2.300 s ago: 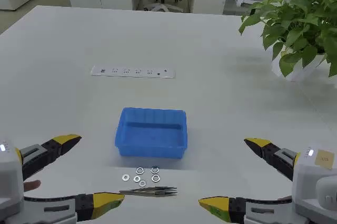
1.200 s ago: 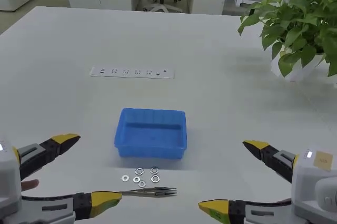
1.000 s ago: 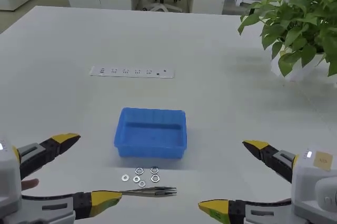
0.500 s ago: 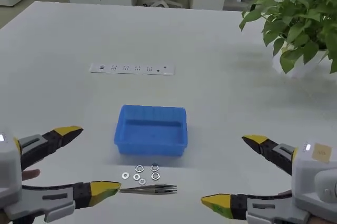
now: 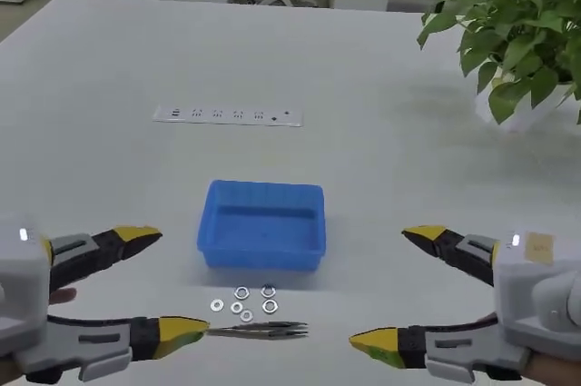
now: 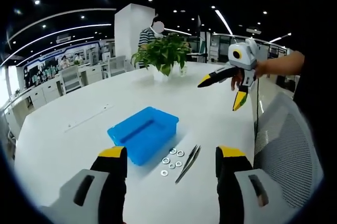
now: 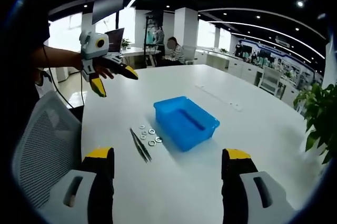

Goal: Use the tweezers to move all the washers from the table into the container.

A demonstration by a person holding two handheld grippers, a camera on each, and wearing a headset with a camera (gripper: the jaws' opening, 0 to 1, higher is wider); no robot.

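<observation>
**Hand-held grippers edge inward; nothing picked up yet**

Over the last two seconds the head view shifts, with the far edge of the surface [image 5: 381,132] sitting higher in the picture, so much of the apparent change is the camera's. Beyond that, both hand-held grippers stand slightly nearer the middle than before. The washers, tweezers and container lie in the same arrangement as earlier. I judge from this that the task has not begun: the tool is untouched, and the approach to it is only starting.

At the near left, the left hand-held gripper [image 5: 182,279] hangs above the surface with its jaws spread wide, holding nothing. Its lower jaw tip is close to the handle end of the tweezers [image 5: 259,330], but I cannot tell that they touch.

There is one pair of tweezers, lying flat at the near edge. Just beyond it sit six washers [image 5: 243,302] in a loose cluster, all on the surface. Just beyond those stands one blue container [image 5: 261,257], with nothing in it. One white power strip [image 5: 227,115] lies further off.

At the near right, the right hand-held gripper [image 5: 379,287] is also spread wide and empty, well apart from the tweezers. One potted plant [image 5: 517,32] stands at the far right.
</observation>
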